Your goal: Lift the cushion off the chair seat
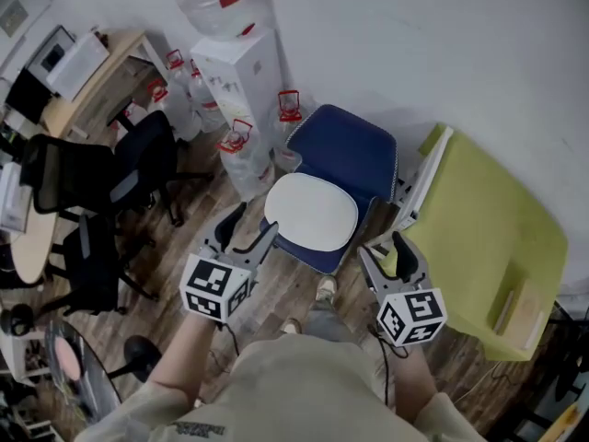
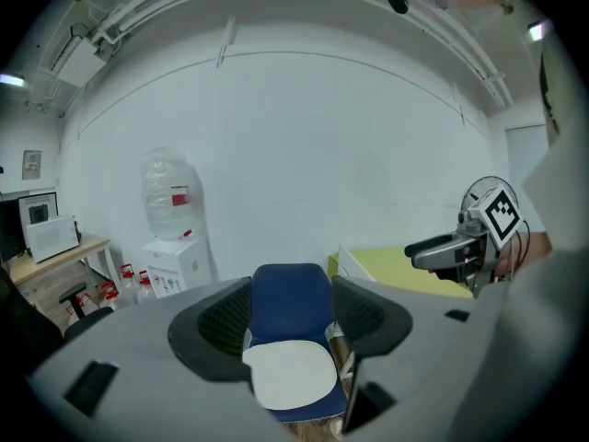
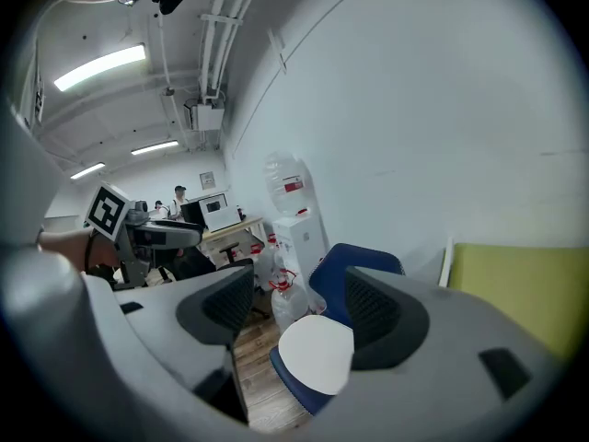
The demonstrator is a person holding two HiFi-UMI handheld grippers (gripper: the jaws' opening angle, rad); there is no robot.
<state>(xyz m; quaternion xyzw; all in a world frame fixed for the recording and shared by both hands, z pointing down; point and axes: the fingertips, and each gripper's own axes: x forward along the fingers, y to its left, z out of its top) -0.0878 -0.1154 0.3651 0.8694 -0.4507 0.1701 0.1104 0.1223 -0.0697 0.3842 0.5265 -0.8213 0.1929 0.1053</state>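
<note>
A white oval cushion (image 1: 311, 212) lies on the seat of a blue chair (image 1: 354, 150) that stands against the white wall. My left gripper (image 1: 248, 228) hangs open just left of the chair's front, clear of the cushion. On the chair's right my right gripper (image 1: 386, 251) is also open and touches nothing. In the left gripper view the cushion (image 2: 293, 376) and the chair (image 2: 290, 297) show beyond the open left gripper (image 2: 293, 320). In the right gripper view the cushion (image 3: 316, 353) sits past the open right gripper (image 3: 299, 311).
A white water dispenser (image 1: 235, 72) and several water jugs (image 1: 241, 150) stand left of the chair. A lime-green upholstered piece (image 1: 488, 238) sits close on its right. Black office chairs (image 1: 138, 168) and a desk (image 1: 92, 86) fill the left side. The floor is wood planks.
</note>
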